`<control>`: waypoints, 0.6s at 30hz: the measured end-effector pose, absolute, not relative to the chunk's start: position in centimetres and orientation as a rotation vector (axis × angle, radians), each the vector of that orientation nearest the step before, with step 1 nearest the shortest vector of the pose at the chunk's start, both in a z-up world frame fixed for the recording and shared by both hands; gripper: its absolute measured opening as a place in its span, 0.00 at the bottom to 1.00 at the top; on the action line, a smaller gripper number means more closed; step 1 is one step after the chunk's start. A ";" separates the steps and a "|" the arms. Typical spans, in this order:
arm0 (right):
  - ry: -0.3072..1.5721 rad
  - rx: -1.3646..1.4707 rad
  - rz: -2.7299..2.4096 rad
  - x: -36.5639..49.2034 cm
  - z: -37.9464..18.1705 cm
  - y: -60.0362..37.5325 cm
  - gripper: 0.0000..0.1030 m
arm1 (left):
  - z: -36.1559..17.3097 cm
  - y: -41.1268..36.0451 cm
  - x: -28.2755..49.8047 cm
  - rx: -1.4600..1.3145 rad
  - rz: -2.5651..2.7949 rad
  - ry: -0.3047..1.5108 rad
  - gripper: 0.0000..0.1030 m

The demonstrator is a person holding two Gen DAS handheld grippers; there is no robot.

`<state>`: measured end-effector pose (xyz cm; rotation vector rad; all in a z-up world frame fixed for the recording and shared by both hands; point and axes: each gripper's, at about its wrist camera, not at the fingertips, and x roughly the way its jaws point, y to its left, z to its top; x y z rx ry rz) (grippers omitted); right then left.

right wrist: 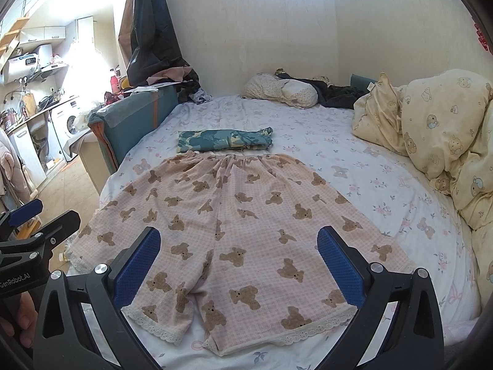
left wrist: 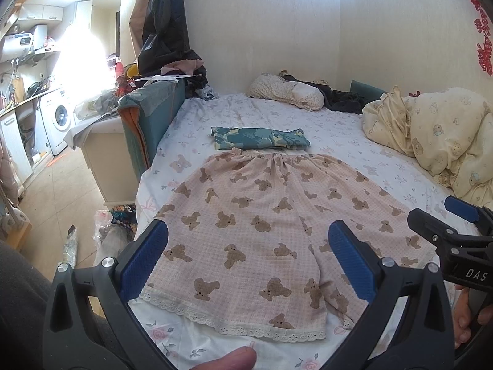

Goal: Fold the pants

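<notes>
Bear-print pants (left wrist: pixel 265 215) lie flat on the bed (left wrist: pixel 385 160); left tongs (left wrist: pixel 248 259) and right tongs (right wrist: pixel 238 262) hover apart at 6 o'clock.

Each gripper is a black plastic frame with silver screws and two blue, finely ribbed fingers (left wrist: pixel 144 262). White lettering marks the right gripper (left wrist: pixel 453 225) "DAS" and the left gripper (right wrist: pixel 37 219) "GenRobot.AI".
</notes>
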<state>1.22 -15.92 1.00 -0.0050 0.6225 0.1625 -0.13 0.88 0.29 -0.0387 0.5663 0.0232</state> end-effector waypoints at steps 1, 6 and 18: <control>0.622 -0.005 0.163 1.2 1.0 -15.9 1.00 | 0.3 0.9 -0.1 -0.038 0.024 0.566 1.00; 0.623 -0.005 0.161 1.2 1.0 -15.9 1.00 | 0.6 0.4 0.0 -0.036 0.019 0.569 1.00; 0.620 0.014 0.151 1.3 1.2 -16.3 1.00 | 0.4 -0.1 0.2 -0.028 0.020 0.575 1.00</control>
